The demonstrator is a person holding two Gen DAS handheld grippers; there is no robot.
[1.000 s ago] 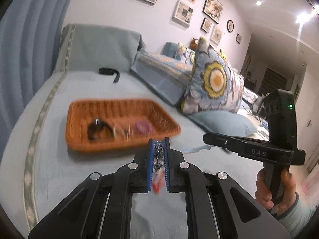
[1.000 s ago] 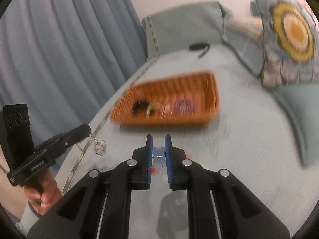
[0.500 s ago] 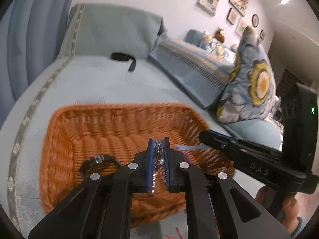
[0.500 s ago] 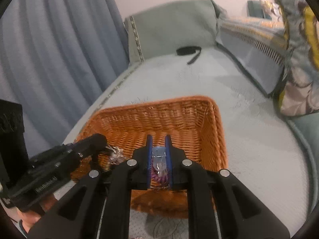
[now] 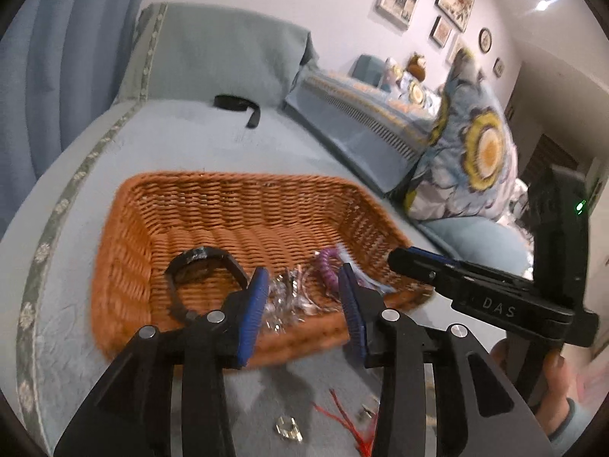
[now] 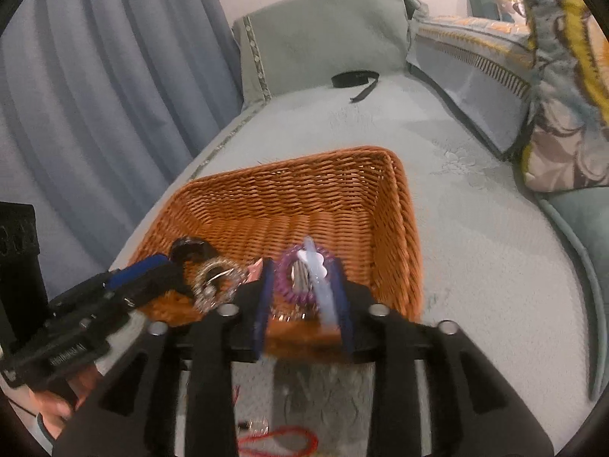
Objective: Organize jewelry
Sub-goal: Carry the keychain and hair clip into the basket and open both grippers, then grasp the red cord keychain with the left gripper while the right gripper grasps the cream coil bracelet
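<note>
The jewelry lies in the wicker basket [image 5: 236, 205] on the bed [image 6: 475, 266]: a black bracelet [image 5: 190, 262], a silver sparkly piece [image 5: 285, 293] and a purple coil band [image 6: 289, 285] with a pale blue clip [image 6: 316, 266]. Your left tongs [image 5: 302, 301] stand wide open at the basket's near rim, holding nothing. Your right tongs [image 6: 304, 301] are likewise parted; the blurred clip sits between them, and contact cannot be told. Red cord [image 6: 278, 443] lies outside.

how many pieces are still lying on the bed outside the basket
2 that I can make out: a red cord and a small silver piece, both on the bedcover in front of the wicker basket. More may be hidden under the grippers.
</note>
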